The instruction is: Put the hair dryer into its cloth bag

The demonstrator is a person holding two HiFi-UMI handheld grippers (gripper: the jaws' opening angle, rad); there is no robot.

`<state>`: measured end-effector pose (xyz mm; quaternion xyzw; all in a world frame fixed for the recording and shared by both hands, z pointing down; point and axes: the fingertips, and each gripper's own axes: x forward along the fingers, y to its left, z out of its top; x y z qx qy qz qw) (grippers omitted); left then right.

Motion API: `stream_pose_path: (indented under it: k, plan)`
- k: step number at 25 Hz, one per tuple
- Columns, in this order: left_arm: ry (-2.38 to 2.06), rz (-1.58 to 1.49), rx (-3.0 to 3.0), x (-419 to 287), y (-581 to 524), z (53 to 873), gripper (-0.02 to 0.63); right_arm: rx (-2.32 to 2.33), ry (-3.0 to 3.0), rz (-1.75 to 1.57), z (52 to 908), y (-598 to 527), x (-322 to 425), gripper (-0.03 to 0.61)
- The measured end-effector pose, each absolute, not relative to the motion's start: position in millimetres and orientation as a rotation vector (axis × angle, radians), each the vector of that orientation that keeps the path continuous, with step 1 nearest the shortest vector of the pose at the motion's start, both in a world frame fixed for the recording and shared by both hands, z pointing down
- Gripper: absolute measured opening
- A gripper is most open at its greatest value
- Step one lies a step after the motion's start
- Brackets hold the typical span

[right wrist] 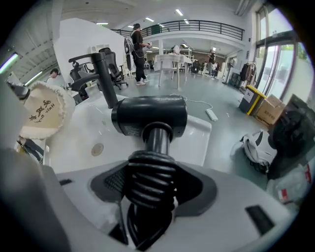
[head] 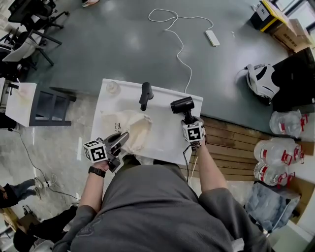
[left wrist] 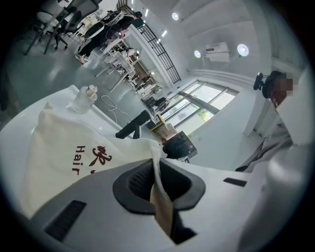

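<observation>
Two grips, both closed.
My left gripper pinches the bag near the table's front edge; my right gripper clamps the hair dryer.

Head view overhead — 2 gripper views close, sharing table.

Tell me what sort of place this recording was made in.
Probably a large open office or lab hall. Wheeled office chairs stand on a wide grey floor, a railed mezzanine runs overhead, and cardboard boxes and big water bottles sit along one side.
</observation>
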<state>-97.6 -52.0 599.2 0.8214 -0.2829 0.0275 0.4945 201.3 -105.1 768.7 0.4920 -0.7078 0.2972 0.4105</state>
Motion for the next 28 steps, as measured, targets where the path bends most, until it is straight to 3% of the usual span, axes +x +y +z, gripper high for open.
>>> stream_pose_path:
  k: [15, 28]
  plan:
    - [-0.689, 0.042, 1.978, -99, -55, 604, 0.025, 1.096, -1.806, 0.751, 758, -74, 196, 0.245]
    - [-0.686, 0.007, 1.966, -92, -61, 615, 0.025, 0.927, -1.928, 0.690, 710, -41, 146, 0.244]
